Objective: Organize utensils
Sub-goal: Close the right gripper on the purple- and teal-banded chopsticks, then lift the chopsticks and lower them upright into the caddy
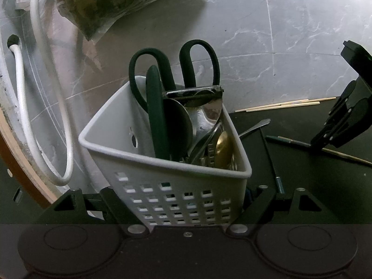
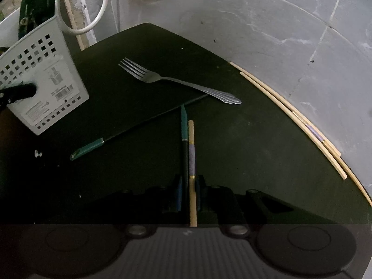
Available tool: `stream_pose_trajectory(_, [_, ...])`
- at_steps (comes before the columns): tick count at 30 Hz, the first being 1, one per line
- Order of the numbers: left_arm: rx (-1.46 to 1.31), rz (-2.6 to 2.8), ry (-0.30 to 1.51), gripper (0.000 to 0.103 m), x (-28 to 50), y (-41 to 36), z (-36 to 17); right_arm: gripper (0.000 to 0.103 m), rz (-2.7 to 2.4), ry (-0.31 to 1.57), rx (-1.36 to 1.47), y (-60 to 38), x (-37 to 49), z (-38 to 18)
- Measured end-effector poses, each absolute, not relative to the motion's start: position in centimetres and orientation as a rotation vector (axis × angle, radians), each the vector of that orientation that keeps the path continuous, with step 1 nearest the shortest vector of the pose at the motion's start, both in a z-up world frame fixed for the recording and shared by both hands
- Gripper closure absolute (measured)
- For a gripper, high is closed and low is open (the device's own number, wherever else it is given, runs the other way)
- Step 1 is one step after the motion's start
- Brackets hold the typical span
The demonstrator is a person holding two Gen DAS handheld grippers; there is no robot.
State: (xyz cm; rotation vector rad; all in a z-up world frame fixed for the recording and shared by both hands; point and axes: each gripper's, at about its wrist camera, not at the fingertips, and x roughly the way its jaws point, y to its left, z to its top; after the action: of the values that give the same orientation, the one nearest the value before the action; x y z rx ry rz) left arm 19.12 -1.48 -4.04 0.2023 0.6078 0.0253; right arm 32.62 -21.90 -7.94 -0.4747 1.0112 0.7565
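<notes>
Dark bench [image 2: 139, 53] set against a grey marbled tile wall [image 1: 267, 34]; a white hose [image 1: 41, 107] loops down the wall left of the left gripper [image 1: 186, 209]. The left gripper is clamped on one white perforated caddy [image 1: 162, 176], tilted, holding one pair of black-handled scissors [image 1: 193, 62] and several spoons, too crowded to count. The right gripper [image 2: 188, 195], narrowly closed, grips two chopsticks, one dark with a teal end [image 2: 183, 125] and one pale with a lilac band [image 2: 191, 153]. Ahead of it lie one fork [image 2: 176, 82], to its left one more teal-ended chopstick [image 2: 93, 145], and to its right two pale chopsticks [image 2: 290, 116] at the bench edge.
</notes>
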Motion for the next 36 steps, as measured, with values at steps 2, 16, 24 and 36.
stream_pose_trajectory(2, [0.202, 0.022, 0.607, 0.021, 19.1, -1.4, -4.0, 0.088, 0.747, 1.015, -0.463, -21.8, 32.7, -8.0])
stream_pose_trajectory(16, [0.200, 0.004, 0.597, 0.022, 19.0, -1.1, -4.0, 0.089, 0.686, 1.007, -0.419, -20.7, 32.3, -8.1])
stream_pose_trajectory(24, [0.198, -0.008, 0.595, 0.022, 19.1, -0.9, -4.0, 0.078, 0.682, 1.034, -0.378, -20.4, 33.2, -8.0])
stream_pose_trajectory(36, [0.167, -0.020, 0.579, 0.024, 19.1, -0.5, -4.0, 0.091, 0.655, 1.082, -0.344, -19.2, 33.9, -7.9])
